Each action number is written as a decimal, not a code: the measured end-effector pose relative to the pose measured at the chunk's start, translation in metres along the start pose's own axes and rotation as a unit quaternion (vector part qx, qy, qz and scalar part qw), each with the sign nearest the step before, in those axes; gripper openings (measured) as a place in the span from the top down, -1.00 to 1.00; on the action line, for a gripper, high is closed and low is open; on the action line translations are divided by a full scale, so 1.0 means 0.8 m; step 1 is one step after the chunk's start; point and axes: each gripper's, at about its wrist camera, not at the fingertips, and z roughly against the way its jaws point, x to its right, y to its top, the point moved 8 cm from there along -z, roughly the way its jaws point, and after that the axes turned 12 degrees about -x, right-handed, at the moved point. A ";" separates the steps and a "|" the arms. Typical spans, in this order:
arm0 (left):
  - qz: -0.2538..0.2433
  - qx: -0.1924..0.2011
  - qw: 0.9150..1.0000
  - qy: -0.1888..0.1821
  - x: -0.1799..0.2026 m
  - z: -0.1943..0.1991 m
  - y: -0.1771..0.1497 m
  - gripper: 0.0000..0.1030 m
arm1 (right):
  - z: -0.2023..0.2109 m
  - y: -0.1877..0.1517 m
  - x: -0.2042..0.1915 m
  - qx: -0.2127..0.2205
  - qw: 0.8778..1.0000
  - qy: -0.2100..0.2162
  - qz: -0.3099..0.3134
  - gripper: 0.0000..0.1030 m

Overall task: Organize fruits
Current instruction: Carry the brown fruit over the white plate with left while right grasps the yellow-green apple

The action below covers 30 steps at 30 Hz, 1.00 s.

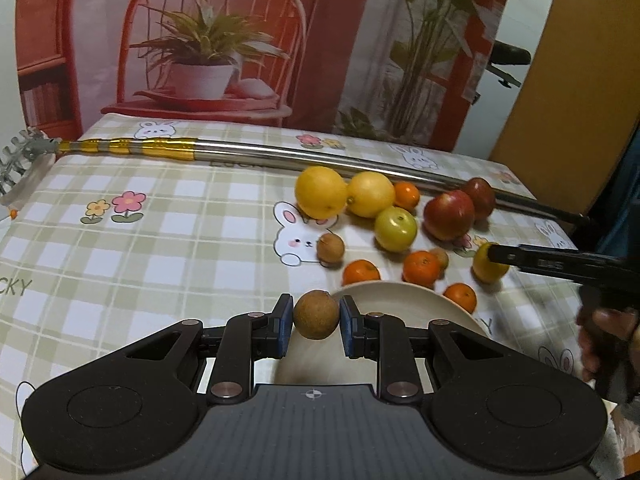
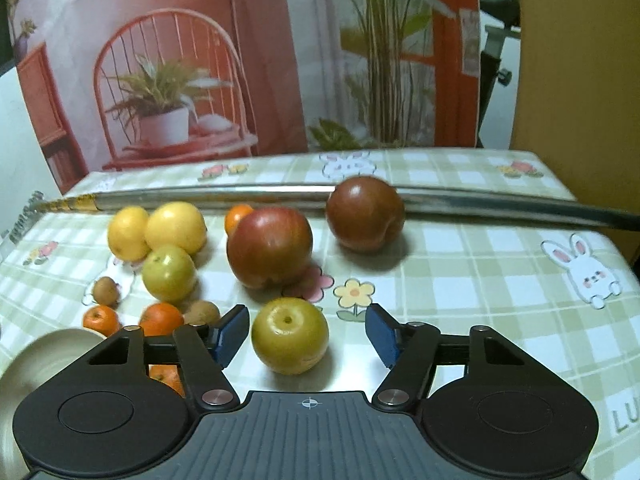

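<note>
Presently, listed left to right, with the plate (image 1: 404, 300) as the landmark.

Item 1. Left gripper (image 1: 316, 326): clenched on a small brown fruit (image 1: 316, 314), pads touching both sides, held over the plate's left rim. Risk: the fruit is round and the pads meet it only at its widest line, so an early or off-centre release could send it rolling off the rim onto the cloth (image 1: 160, 248).

Item 2. Second small brown fruit (image 1: 330, 247): on the cloth, just beyond the plate. Untouched.

Item 3. Small oranges: two (image 1: 361, 272) (image 1: 421, 268) just beyond the plate's far rim, a third (image 1: 461, 297) at its right edge. Risk: a sweeping arm could nudge these away.

Item 4. Two lemons (image 1: 320, 192) (image 1: 370, 194), touching, well beyond the plate; a green apple (image 1: 395, 228) in front of them.

Item 5. Two red apples (image 1: 449, 214) (image 1: 480, 196), beyond the plate to its right, the farther one against a long metal pole (image 1: 280, 154).

Item 6. Right gripper (image 2: 307, 334): released, jaws wide, straddling a yellow-green apple (image 2: 290, 334) right of the plate, neither pad touching. Risk: the apple sits nearer the left pad, so uneven closing could shove it sideways and let it roll out.
</note>
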 end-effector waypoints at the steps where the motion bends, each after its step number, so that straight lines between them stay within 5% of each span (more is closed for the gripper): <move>1: -0.001 -0.001 1.000 -0.001 0.001 0.000 -0.001 0.49 | -0.005 -0.001 0.000 -0.002 1.000 0.003 -0.003 -0.16; 8: -0.006 -0.015 1.000 -0.009 0.006 -0.006 -0.010 0.49 | -0.022 -0.003 -0.004 -0.014 1.000 0.021 -0.019 0.17; 18: -0.008 -0.027 0.999 -0.014 0.009 -0.009 -0.021 0.49 | 0.014 -0.015 -0.021 0.007 0.999 0.010 -0.030 0.18; 30: -0.012 -0.049 0.999 -0.011 0.011 -0.013 -0.040 0.49 | 0.069 -0.055 -0.094 0.009 0.998 0.066 0.010 0.18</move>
